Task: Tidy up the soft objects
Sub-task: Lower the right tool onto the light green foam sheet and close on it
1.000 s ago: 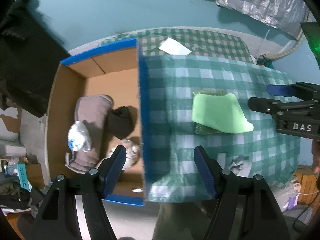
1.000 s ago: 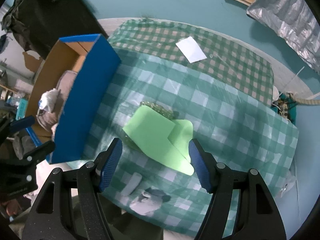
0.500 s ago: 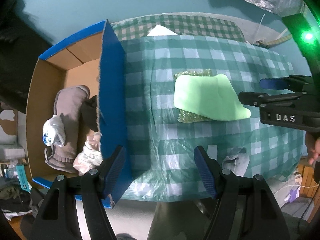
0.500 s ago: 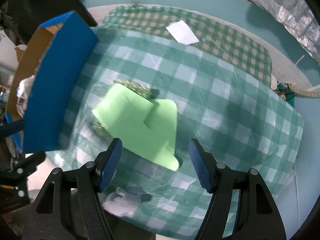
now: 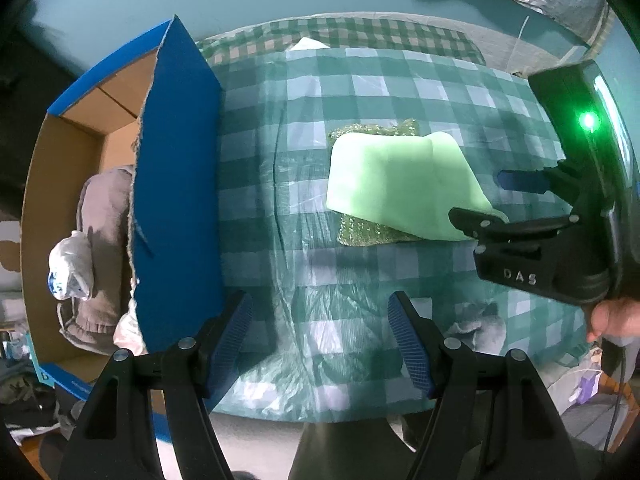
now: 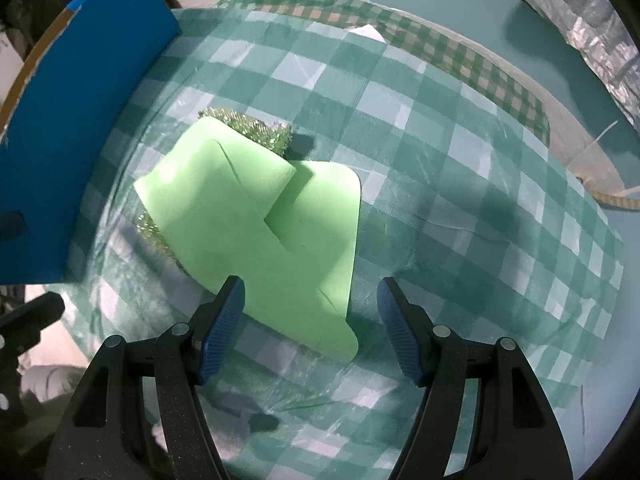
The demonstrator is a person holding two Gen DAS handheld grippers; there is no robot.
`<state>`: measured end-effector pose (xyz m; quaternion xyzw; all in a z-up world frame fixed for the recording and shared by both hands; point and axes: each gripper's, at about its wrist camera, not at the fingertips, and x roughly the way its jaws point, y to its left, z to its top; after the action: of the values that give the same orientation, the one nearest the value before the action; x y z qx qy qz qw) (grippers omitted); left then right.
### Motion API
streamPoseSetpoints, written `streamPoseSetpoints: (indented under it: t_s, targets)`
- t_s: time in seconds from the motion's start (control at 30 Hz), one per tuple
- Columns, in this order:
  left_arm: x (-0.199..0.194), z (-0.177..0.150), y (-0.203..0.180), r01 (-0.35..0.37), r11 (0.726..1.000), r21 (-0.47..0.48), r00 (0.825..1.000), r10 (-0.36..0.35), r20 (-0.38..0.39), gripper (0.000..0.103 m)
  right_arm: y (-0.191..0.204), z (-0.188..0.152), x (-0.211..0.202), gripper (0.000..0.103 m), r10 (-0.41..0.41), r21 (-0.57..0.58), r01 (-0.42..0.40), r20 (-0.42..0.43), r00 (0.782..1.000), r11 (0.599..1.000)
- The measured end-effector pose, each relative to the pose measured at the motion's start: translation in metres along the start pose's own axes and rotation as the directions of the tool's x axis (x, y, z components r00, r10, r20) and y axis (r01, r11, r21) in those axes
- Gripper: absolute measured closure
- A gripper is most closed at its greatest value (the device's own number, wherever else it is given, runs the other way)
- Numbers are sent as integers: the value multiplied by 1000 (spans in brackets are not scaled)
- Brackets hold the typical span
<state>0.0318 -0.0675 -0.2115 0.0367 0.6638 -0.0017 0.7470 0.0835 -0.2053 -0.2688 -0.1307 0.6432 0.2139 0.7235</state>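
A folded light green foam sheet [image 5: 400, 184] lies on the green checked tablecloth [image 5: 300, 120], on top of a glittery green scrubber [image 5: 368, 236]. Both also show in the right wrist view: the foam sheet [image 6: 256, 232] and the scrubber [image 6: 256, 128]. My right gripper [image 6: 310, 320] is open, low over the sheet's near corner. In the left wrist view the right gripper [image 5: 496, 196] sits at the sheet's right edge. My left gripper [image 5: 320, 340] is open and empty above the table's near edge.
A blue cardboard box [image 5: 176, 184] stands left of the table, holding a grey cloth [image 5: 100, 216], a white bundle [image 5: 68, 268] and other soft items. A white paper [image 6: 368, 34] lies at the table's far side. A grey rag [image 5: 476, 320] lies near the front edge.
Both grippers have come closer to the table. The right gripper has dropped towards the green foam sheet's near corner. The left view has shifted right, away from the box.
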Motion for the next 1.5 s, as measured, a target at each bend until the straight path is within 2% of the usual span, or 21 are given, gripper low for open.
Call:
streamPoseSetpoints:
  t_s: [0.2, 0.3, 0.5, 0.53, 0.57, 0.67, 1.07, 1.23, 1.5]
  targets:
    - [11, 5, 3, -19, 1000, 0, 1000, 19, -9, 31, 7, -3, 11, 33, -37, -35, 37, -10, 999, 999]
    - [13, 6, 6, -20, 1000, -3, 1000, 20, -15, 31, 10, -6, 15, 38, -49, -57, 48, -17, 999, 997]
    - [17, 5, 8, -16, 1000, -6, 999, 16, -28, 31, 17, -8, 12, 69, -43, -84, 42, -4, 999, 996]
    - [18, 5, 8, -15, 1000, -4, 999, 15, -31, 31, 17, -8, 12, 83, -40, -87, 40, -4, 999, 995]
    - [18, 4, 7, -15, 1000, -1, 999, 15, -33, 31, 17, -8, 12, 91, -37, -88, 36, -7, 999, 995]
    - [21, 4, 7, -17, 1000, 11, 999, 18, -37, 31, 14, -10, 12, 97, -17, -82, 15, -22, 1000, 997]
    - [30, 10, 2, -18, 1000, 23, 998, 19, -58, 31, -43, -36, 2, 97, -20, 76, 24, -47, 999, 997]
    - [34, 14, -6, -20, 999, 38, 998, 22, -66, 31, -73, -45, -5, 97, -37, 158, 44, -49, 998, 986]
    - [42, 17, -24, -17, 997, 72, 997, 23, -80, 31, -104, -58, -19, 97, -22, 247, 27, -25, 999, 969]
